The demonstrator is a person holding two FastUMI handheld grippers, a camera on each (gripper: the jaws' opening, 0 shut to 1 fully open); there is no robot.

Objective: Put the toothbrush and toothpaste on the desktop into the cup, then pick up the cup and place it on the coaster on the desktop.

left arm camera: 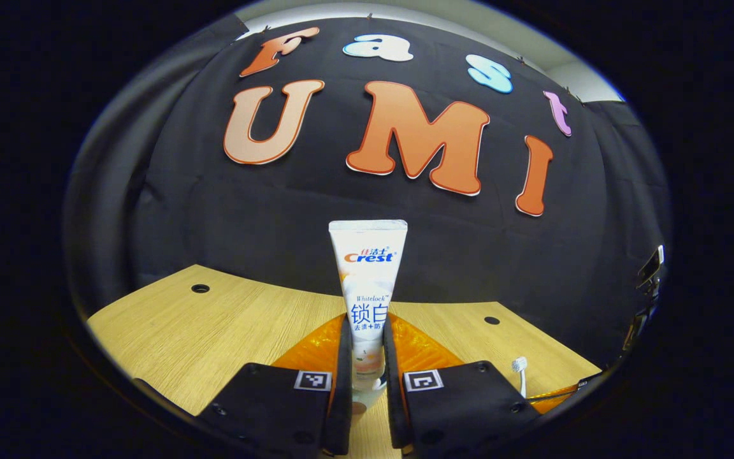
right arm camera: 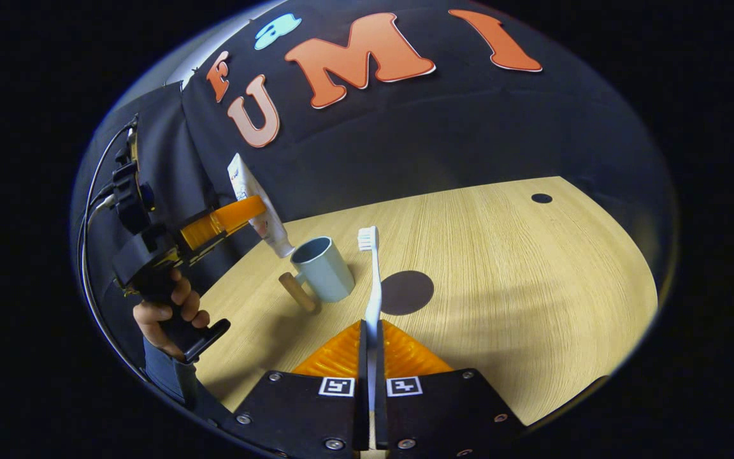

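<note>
Nearest in the left gripper view, the left gripper (left arm camera: 367, 357) has its two fingers (left arm camera: 343, 357) clamped on the lower part of the toothpaste (left arm camera: 368, 280), which stands upright between them, cap end down and flat crimped end up. Nearest in the right gripper view, the right gripper (right arm camera: 370, 344) has its fingers (right arm camera: 362, 347) pressed together on the handle of the toothbrush (right arm camera: 374, 280), bristles up and clear of the counter (right arm camera: 532, 287).

Farther off in the right gripper view, the blue cup (right arm camera: 322, 268) stands upright on the counter, its wooden handle toward the camera and, as far as the visible part of its inside shows, nothing in it. The left gripper, held by a hand (right arm camera: 166, 312), carries the toothpaste tilted, its cap end at or just above the cup's far rim; whether it has entered the mouth cannot be told. Just beside the cup lies the dark round coaster (right arm camera: 407, 292), bare. Past the left fingers, the toothbrush head (left arm camera: 519, 364) shows low at the right.

By my reading, both items are lifted but neither is in the cup. The toothpaste looks closest to going in. Left to do: drop it in, add the toothbrush, then lift the cup onto the coaster.
</note>
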